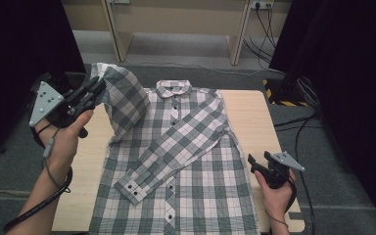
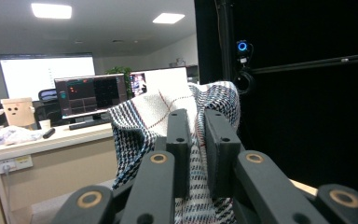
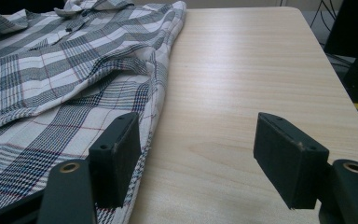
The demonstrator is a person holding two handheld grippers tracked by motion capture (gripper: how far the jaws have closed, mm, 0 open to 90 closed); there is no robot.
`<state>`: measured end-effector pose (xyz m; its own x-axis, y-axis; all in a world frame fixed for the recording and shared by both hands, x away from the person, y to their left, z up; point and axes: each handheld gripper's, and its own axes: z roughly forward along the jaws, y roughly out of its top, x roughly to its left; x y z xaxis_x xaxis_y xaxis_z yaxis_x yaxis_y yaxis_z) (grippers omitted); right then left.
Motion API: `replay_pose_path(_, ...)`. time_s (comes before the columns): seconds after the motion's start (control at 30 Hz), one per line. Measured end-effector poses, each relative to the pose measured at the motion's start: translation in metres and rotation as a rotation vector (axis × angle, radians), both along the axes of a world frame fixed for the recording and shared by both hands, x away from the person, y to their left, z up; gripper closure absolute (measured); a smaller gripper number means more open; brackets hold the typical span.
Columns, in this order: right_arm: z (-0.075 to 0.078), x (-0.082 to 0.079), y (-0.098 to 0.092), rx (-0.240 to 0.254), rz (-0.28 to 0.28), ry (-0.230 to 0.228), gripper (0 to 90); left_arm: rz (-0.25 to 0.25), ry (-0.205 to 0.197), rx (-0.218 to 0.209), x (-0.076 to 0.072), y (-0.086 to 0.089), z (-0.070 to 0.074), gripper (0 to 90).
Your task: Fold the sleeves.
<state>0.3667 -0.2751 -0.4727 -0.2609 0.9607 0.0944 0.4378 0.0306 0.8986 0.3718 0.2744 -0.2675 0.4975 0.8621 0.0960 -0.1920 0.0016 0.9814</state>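
While the grey-and-white checked cotton shirt (image 1: 186, 161) lies buttoned and face up along the pale wooden table (image 1: 242, 105), collar at the far end and hem toward the person, one of its sleeves (image 1: 120, 95) is lifted off the shirt's body and hangs from the left gripper (image 1: 95, 88). That gripper's black jaws are nearly together, pinching the cuff end of the sleeve between them. The sleeve runs from the jaws down and in toward the shirt's shoulder, so folding it means carrying it across the shirt's button line, toward the other sleeve (image 1: 176, 152), which already lies diagonally over the chest with its cuff near the shirt's left edge.

The right gripper (image 1: 254, 164) hovers just beside the shirt's right edge, low near the hem, jaws spread wide with nothing between them; it is well apart from the raised sleeve, so the left hand is the one placed for the fold.

The left gripper view shows the fabric (image 2: 196, 154) clamped between the pads, which the high view blurs. The right gripper view shows one finger (image 3: 116, 156) over the shirt's side seam (image 3: 156, 112), the other over bare wood.
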Motion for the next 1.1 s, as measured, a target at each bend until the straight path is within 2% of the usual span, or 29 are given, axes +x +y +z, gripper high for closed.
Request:
replay_pose_path(0.4, 0.000, 0.000, 0.000, 0.000, 0.000, 0.000, 32.4, -0.040, 0.011, 0.027, -0.004, -0.013, -0.010, 80.7)
replay_pose_path(0.87, 0.000, 0.000, 0.000, -0.002, 0.002, 0.000, 32.4, -0.088, 0.042, 0.061, -0.011, -0.029, -0.025, 80.7)
replay_pose_path(1.1, 0.000, 0.000, 0.000, -0.002, 0.003, -0.001, 32.4, -0.111, 0.054, 0.089, -0.014, -0.036, -0.032, 80.6)
